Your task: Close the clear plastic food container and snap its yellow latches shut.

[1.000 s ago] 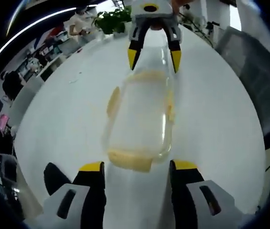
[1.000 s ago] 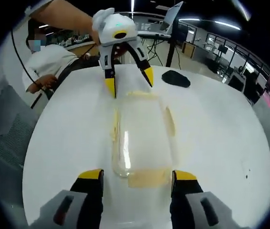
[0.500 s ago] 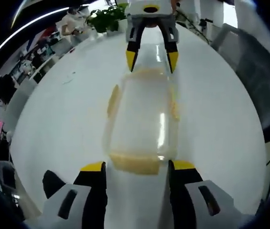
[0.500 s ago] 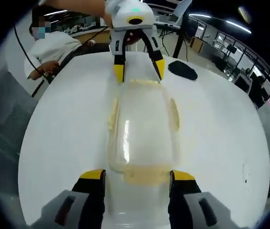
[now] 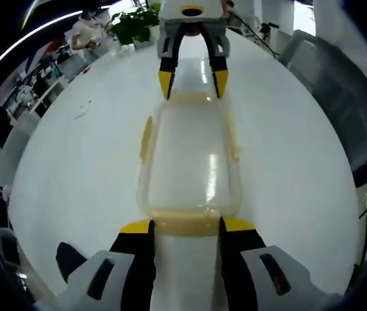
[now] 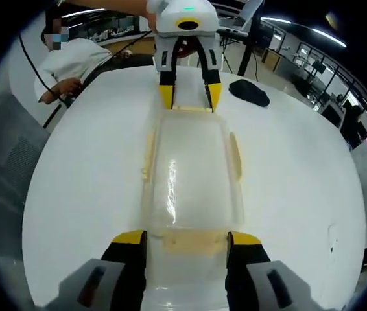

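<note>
Your clear plastic food container (image 5: 190, 162) lies lengthwise on the white tabletop (image 5: 80, 162), its lid down on the body, and you have a pair of tongs at each short end of it.

In the left gripper view, your left tongs (image 5: 185, 225) rise from the bottom with their yellow tips spread, one on each side of the near yellow end latch (image 5: 185, 224), close against its corners; I cannot tell whether they press on it. At the container's far end your right tongs (image 5: 193, 83) point back toward you, jaws apart, their yellow tips just at the far yellow latch (image 5: 193, 98). Two more yellow latches run along the container's long sides, one on its left flank (image 5: 146, 139) and one on its right (image 5: 232, 139).

In the right gripper view the same arrangement shows from the opposite end: your right tongs (image 6: 187, 238) stand spread around the near latch (image 6: 187, 241), and your left tongs (image 6: 189, 96) stand with jaws apart at the container's (image 6: 187, 175) far end. The side latches (image 6: 235, 155) lie against the container's long walls.

Beyond the container in this view, a dark flat object (image 6: 249, 92) rests on the tabletop (image 6: 300, 188), well apart from it, and a person in a white top (image 6: 73, 68) sits at the tabletop's far edge. In the left gripper view a green plant (image 5: 131, 26) stands past the container's far end.
</note>
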